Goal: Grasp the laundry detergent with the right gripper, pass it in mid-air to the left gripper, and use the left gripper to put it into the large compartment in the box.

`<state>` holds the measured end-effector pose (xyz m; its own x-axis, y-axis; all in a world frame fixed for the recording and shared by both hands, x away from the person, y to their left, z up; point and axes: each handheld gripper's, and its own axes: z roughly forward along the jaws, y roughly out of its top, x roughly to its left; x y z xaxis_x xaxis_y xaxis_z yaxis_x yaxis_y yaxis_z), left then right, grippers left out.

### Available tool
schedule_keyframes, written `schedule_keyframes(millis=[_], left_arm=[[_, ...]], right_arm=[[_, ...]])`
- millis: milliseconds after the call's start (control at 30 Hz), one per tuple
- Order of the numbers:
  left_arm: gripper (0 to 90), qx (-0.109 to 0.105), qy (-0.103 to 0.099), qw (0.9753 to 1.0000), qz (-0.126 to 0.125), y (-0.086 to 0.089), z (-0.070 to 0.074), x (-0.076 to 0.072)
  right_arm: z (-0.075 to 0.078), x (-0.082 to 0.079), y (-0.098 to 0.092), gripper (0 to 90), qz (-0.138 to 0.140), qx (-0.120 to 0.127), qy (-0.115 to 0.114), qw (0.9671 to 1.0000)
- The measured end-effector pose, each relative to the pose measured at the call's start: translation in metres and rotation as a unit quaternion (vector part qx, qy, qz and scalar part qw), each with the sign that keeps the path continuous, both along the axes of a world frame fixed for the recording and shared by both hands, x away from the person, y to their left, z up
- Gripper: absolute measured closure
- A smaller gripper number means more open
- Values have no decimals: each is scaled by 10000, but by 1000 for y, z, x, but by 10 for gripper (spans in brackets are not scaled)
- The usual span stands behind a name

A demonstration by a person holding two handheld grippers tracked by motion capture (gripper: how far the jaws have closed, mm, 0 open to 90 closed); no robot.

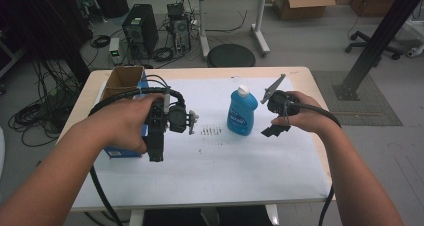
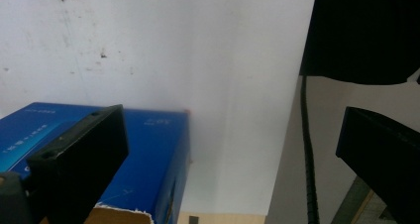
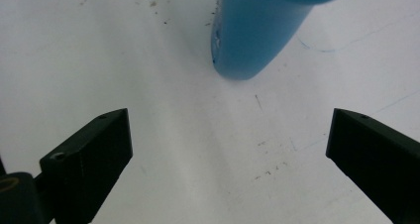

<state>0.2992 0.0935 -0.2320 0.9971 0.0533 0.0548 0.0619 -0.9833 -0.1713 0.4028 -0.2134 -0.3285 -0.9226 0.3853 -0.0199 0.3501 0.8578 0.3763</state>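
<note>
A blue bottle (image 1: 242, 112) with a white cap stands upright on the white sheet (image 1: 220, 161), right of centre. My right gripper (image 1: 273, 131) hovers just right of it, open and holding nothing. In the right gripper view the bottle's base (image 3: 252, 30) lies ahead of the wide-apart jaws of that gripper (image 3: 228, 122). My left gripper (image 1: 156, 152) is held over the sheet's left side, beside a blue box (image 1: 122, 78) with an open cardboard top. The left gripper view has this gripper (image 2: 233, 130) open, with the box's corner (image 2: 153, 149) behind its left jaw.
A black cable (image 2: 307, 149) hangs past the sheet's edge. Beyond the table (image 1: 300, 73) stand computer towers (image 1: 140, 28), loose cables, a round black stool (image 1: 231, 55), another desk, a cardboard box (image 1: 302, 3) and a slanted black post (image 1: 380, 38).
</note>
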Motion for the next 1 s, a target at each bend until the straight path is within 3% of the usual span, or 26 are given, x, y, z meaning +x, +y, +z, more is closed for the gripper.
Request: schedule_keyframes(millis=[100, 200, 400, 533, 800, 933, 1000], left_arm=[[4, -6, 36, 10000, 22, 1, 0, -1], [4, -43, 55, 10000, 21, 2, -1, -3], [4, -37, 96, 9999, -1, 1, -2, -4], [4, -34, 104, 9999, -9, 1, -3, -4], [4, -25, 106, 9999, 12, 3, -4, -3], [4, -25, 109, 9999, 13, 5, -5, -2], [4, -29, 115, 9999, 14, 6, -6, -2]], right_arm=[[-3, 2, -3, 41, -89, 53, -3, 9999], [-7, 5, -7, 40, -196, 260, -15, 9995], [-13, 8, -7, 40, -259, 386, -72, 9989], [-16, 9, -6, 37, -236, 593, -53, 9979], [-30, 14, -3, 35, -418, 1023, -122, 9938], [-33, 15, -1, 37, -465, 1048, -174, 9933], [-35, 15, -2, 31, -421, 1302, -212, 9904]])
